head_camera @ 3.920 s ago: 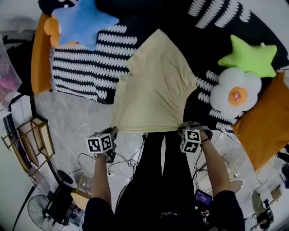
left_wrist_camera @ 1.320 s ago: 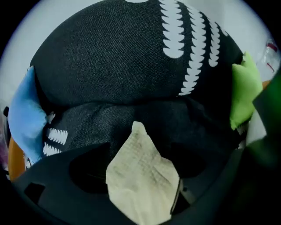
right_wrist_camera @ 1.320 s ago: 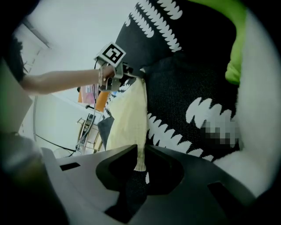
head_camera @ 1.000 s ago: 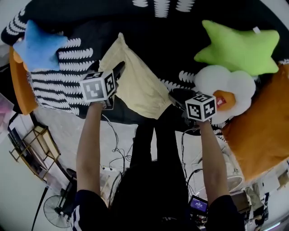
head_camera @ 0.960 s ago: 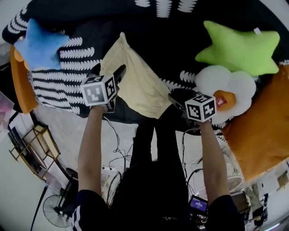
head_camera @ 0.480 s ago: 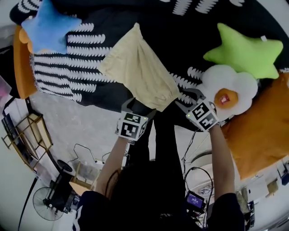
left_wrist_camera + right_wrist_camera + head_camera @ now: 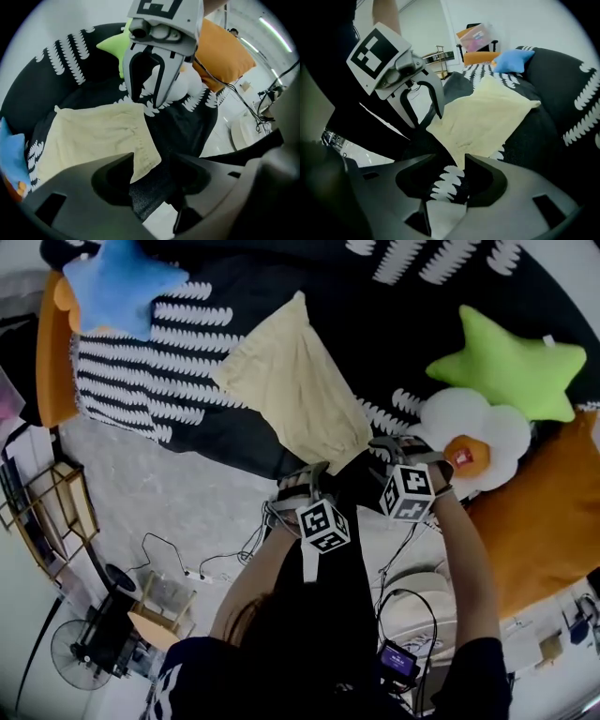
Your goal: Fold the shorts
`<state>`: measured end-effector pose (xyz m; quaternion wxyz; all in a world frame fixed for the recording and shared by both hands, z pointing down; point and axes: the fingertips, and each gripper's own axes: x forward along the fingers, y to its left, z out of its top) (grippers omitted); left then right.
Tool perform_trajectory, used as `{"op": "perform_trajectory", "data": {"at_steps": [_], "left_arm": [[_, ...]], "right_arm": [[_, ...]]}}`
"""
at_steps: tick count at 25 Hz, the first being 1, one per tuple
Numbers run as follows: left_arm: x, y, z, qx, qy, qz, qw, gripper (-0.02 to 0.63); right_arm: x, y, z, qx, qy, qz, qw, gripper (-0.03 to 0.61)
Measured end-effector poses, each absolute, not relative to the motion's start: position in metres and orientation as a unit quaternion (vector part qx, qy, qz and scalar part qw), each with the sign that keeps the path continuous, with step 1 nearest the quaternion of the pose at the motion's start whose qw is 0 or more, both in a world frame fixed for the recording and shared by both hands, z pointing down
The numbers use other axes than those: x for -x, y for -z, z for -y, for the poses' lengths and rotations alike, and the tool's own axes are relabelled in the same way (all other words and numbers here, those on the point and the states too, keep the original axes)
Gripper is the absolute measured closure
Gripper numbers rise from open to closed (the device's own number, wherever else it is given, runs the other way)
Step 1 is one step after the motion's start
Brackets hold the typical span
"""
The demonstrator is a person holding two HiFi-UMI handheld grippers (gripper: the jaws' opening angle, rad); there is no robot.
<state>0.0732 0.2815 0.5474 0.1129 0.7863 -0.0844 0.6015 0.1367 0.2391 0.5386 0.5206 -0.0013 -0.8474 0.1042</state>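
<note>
Pale yellow shorts [image 7: 292,390], folded into a narrow strip, lie on the black bed cover [image 7: 394,324]. Both grippers hang over the strip's near end. In the left gripper view, the jaws of my left gripper [image 7: 151,165] [image 7: 311,474] are closing. A near corner of the shorts [image 7: 143,157] lies at the jaw tips and the pads are not pressing it. My right gripper [image 7: 457,176] [image 7: 380,448] is open over the black-and-white cover, with the other near corner of the shorts [image 7: 461,157] just beyond its tips. Each gripper shows in the other's view.
A green star pillow [image 7: 506,367], a white flower pillow [image 7: 469,437] and an orange cushion [image 7: 539,521] lie to the right. To the left are a blue star pillow [image 7: 122,277] and a striped blanket [image 7: 141,381]. On the floor are cables [image 7: 187,563] and a wooden rack [image 7: 47,521].
My left gripper has swung from the shorts' far left side to their near end and its jaws have narrowed. My right gripper has rolled and shifted slightly. The shorts lie still.
</note>
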Motion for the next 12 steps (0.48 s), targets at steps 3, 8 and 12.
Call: {"op": "perform_trajectory", "data": {"at_steps": [3, 8, 12], "left_arm": [[-0.07, -0.574, -0.286, -0.764, -0.637, 0.052, 0.088, 0.37], [-0.057, -0.606, -0.28, -0.737, -0.675, -0.026, -0.002, 0.434], [-0.057, -0.601, -0.276, -0.751, -0.656, -0.005, 0.068, 0.493]], "right_arm": [[-0.136, -0.539, -0.233, -0.005, -0.108, 0.852, 0.513, 0.399], [-0.131, -0.551, -0.235, -0.005, -0.123, 0.851, 0.511, 0.407], [-0.132, -0.549, -0.242, 0.006, -0.119, 0.85, 0.513, 0.407]]}}
